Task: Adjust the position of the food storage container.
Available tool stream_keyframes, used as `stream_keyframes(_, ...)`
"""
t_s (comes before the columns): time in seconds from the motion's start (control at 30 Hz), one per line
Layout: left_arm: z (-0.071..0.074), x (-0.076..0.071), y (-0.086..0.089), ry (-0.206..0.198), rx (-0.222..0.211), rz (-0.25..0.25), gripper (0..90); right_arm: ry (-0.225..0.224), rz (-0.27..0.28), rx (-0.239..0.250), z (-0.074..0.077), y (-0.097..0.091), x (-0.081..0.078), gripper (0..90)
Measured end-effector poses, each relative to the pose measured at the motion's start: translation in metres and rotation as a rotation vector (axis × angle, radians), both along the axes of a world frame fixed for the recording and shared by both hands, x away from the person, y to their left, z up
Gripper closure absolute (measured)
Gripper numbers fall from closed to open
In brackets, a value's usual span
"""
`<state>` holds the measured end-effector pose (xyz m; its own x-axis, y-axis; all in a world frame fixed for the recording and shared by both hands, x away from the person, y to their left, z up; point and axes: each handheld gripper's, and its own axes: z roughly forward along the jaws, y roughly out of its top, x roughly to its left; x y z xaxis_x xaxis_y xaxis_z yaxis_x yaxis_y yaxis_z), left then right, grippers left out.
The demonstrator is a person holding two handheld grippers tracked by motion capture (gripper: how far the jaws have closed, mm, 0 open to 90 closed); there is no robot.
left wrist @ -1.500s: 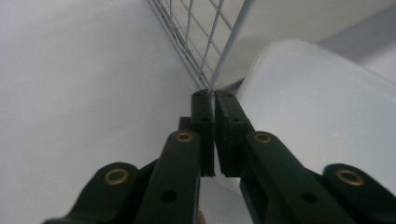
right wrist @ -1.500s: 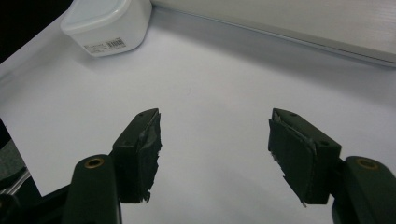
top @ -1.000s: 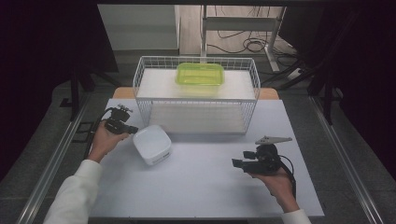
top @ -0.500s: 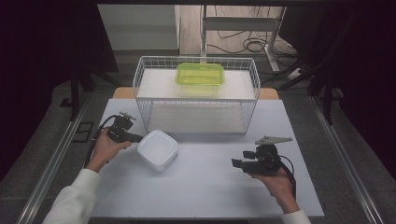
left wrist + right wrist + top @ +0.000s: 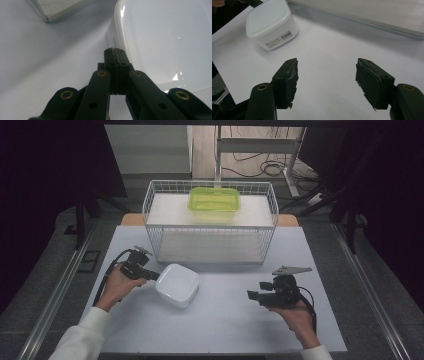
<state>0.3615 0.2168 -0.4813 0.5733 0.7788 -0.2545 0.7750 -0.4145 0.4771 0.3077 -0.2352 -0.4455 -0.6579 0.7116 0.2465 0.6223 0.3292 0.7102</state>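
I can make out one printed item: a small white label with a barcode and lines of fine print on the side wall of the white lidded container. I cannot read its characters; they are too small.

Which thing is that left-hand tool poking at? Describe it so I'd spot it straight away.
On the pale table, just in front of the white wire basket, sits a white lidded tub by the left gripper. Unlike the green container in the basket, it is square and white.
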Motion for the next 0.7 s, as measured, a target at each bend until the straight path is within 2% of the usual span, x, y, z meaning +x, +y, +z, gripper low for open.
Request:
stream_keyframes(0.23,-0.002,-0.006,-0.007,0.010,-0.024,-0.007,90.0,0.002,-0.006,0.000,-0.001,-0.001,0.001,33.7)
stream_keyframes(0.7,-0.005,-0.016,-0.036,0.020,-0.027,-0.086,90.0,0.003,-0.008,-0.002,-0.001,-0.001,0.001,33.3)
